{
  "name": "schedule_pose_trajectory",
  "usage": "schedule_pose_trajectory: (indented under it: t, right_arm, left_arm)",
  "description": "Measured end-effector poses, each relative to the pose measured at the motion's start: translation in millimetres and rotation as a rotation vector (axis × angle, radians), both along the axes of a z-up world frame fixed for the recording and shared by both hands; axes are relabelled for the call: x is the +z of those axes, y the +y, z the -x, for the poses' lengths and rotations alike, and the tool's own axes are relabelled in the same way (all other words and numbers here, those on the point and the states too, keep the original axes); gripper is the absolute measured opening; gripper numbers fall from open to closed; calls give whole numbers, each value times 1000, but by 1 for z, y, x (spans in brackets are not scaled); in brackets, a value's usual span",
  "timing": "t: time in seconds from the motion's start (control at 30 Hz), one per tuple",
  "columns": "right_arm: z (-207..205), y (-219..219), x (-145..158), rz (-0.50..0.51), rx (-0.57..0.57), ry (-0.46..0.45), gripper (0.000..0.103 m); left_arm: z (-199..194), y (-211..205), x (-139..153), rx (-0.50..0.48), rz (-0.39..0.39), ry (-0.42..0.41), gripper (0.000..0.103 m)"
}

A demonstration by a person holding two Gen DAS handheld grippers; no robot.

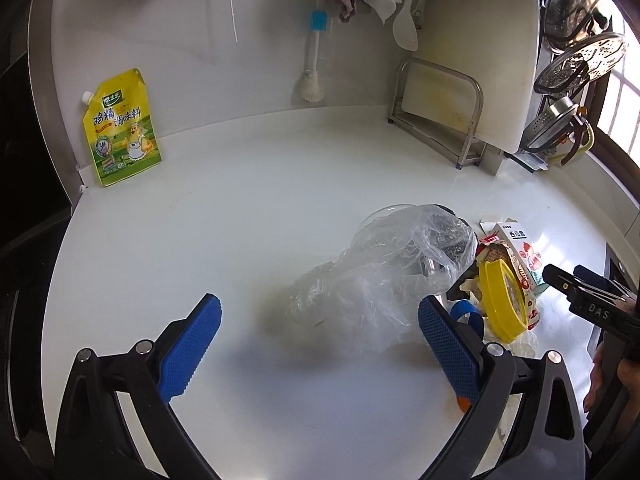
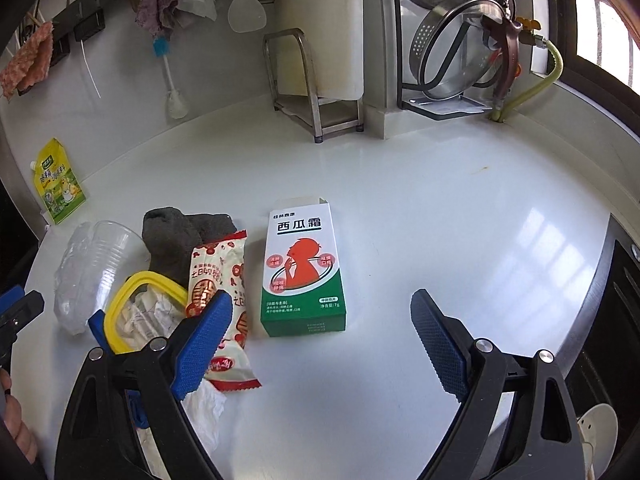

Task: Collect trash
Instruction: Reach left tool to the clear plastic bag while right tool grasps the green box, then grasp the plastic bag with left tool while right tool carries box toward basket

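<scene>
A pile of trash lies on the white counter [image 2: 420,208]. In the right wrist view I see a white and green medicine box [image 2: 303,268], a red and white snack wrapper [image 2: 224,292], a yellow ring lid [image 2: 136,304], crumpled paper [image 2: 144,316], a dark grey cloth [image 2: 180,236] and a clear plastic cup in a bag [image 2: 92,264]. My right gripper [image 2: 320,344] is open above the counter, just in front of the box. In the left wrist view my left gripper [image 1: 320,344] is open in front of the clear plastic bag [image 1: 380,280]; the yellow lid [image 1: 500,300] and the box [image 1: 520,252] lie to its right.
A yellow seasoning pouch [image 1: 122,128] leans on the back wall at the left. A steel rack with a white cutting board [image 1: 440,120] stands at the back. Strainers and pot lids [image 2: 460,40] hang at the back right. A brush [image 1: 314,56], cloths and a spatula hang on the wall.
</scene>
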State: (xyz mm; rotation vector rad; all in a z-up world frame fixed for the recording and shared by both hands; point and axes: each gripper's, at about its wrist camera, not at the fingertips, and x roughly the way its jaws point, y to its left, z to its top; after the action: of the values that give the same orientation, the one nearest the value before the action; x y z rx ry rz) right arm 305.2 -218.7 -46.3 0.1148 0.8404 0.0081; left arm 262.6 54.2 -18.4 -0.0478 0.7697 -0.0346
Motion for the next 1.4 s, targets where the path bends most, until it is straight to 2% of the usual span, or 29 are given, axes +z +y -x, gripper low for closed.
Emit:
schedule_pose_trajectory:
  t: [0.17, 0.4, 0.57, 0.6, 0.63, 0.67, 0.7, 0.73, 0.9, 1.07, 1.27, 1.4]
  right_arm:
    - [-22, 3, -10, 24, 6, 41, 87]
    - [-42, 0, -21, -12, 0, 91, 86]
    - [-46, 7, -21, 27, 15, 93, 85]
    - [-47, 8, -22, 26, 22, 96, 77]
    - [-48, 9, -24, 25, 28, 104, 66]
    - [-47, 10, -22, 36, 27, 94, 62]
    - [-46, 10, -22, 25, 35, 97, 51]
    - [-46, 9, -21, 19, 35, 97, 50]
    - [-38, 3, -21, -12, 26, 85, 50]
    - [-29, -4, -16, -59, 23, 67, 50]
    - [-24, -10, -12, -80, 17, 50, 50]
    - [-23, -11, -10, -88, 21, 43, 50]
  left_arm:
    - [-4, 1, -4, -10, -15, 10, 97]
    - [-6, 3, -4, -18, -20, -1, 97]
    - [-10, 2, -6, -29, -23, 2, 97]
    - [-11, 3, -7, -32, -17, 4, 97]
    - [-12, 3, -8, -36, -12, 8, 97]
    - [-14, 3, -10, -43, -6, 15, 97]
    - [-15, 3, -11, -49, -2, 23, 97]
    - [-16, 3, -13, -53, 3, 32, 97]
    - [-14, 2, -13, -88, 41, 27, 97]
    - [-21, 3, -10, -64, -11, 7, 97]
    - [-29, 19, -9, -42, 34, -11, 97]
    - [-48, 19, -25, -38, 20, 60, 97]
